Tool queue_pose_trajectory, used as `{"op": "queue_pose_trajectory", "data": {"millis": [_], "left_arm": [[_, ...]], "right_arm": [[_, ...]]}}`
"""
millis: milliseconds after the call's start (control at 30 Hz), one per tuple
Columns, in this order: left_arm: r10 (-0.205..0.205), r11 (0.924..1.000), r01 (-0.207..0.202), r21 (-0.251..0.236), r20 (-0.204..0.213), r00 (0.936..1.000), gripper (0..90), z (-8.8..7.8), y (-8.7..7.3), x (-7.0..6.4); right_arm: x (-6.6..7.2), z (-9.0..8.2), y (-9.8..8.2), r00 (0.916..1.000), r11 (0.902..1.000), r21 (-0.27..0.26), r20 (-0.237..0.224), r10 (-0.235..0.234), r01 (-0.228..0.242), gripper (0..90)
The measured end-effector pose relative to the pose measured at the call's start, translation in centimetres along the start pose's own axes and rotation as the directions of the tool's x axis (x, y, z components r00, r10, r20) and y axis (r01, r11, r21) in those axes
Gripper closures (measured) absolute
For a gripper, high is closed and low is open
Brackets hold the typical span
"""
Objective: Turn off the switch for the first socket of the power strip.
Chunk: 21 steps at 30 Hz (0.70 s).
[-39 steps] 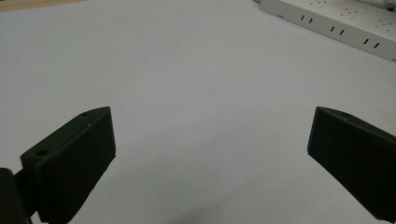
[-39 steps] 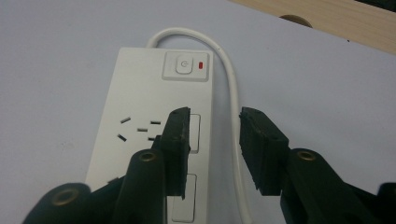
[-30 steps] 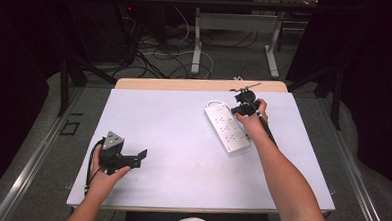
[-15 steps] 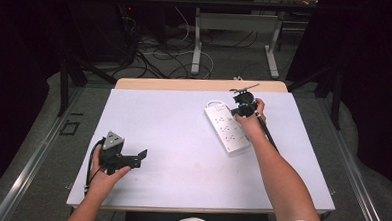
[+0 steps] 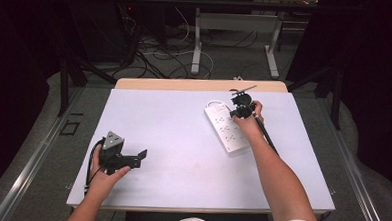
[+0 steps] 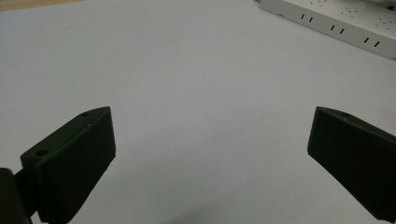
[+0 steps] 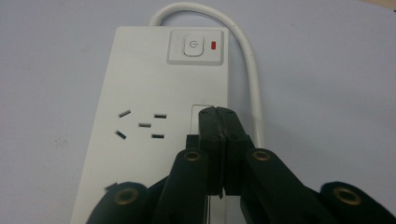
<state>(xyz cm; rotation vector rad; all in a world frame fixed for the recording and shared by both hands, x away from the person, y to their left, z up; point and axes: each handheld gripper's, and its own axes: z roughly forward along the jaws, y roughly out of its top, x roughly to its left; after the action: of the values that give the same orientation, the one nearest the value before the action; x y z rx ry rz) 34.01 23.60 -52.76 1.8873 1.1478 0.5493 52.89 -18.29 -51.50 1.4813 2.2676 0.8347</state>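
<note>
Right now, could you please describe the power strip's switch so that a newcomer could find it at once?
Start at the white table; on its far right part lies a white power strip. At the end where its white cable leaves sits the power button, square, marked with a power symbol, with a small red light beside it.

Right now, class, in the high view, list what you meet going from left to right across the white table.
Left hand → left gripper, jaws open → bare table → power strip → right gripper, jaws shut above the strip.
</note>
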Motion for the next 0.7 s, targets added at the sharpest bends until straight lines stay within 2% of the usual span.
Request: {"op": "queue_pose_trajectory", "data": {"millis": [33,233,533,633,700], "left_arm": [[0.001,1.0,-0.001,0.002,0.0,1.0,1.2,-0.02,0.0,0.01],[0.001,1.0,-0.001,0.002,0.0,1.0,1.4,-0.02,0.01,0.03],[0.005,1.0,-0.005,0.003,-0.002,1.0,1.4,-0.04,0.01,0.08],[-0.011,0.9999,0.011,0.0,0.005,0.9999,1.4,0.0,-0.02,0.0],[-0.007,1.0,0.007,0.002,0.004,1.0,1.4,0.0,-0.02,0.02]], "right_arm": [[-0.04,0.06,-0.02,0.9999,0.9999,-0.007,0.003,-0.01,0.01,90.0],[0.1,0.23,-0.08,1.0,1.0,0.006,-0.002,0.001,-0.001,90.0],[0.1,0.57,-0.16,1.0,1.0,-0.004,-0.004,-0.001,0.001,90.0],[0.11,0.57,-0.16,0.9999,1.0,-0.004,-0.011,0.005,-0.005,89.9],[0.11,0.56,-0.16,1.0,1.0,-0.001,-0.005,0.006,-0.006,89.9]]}}
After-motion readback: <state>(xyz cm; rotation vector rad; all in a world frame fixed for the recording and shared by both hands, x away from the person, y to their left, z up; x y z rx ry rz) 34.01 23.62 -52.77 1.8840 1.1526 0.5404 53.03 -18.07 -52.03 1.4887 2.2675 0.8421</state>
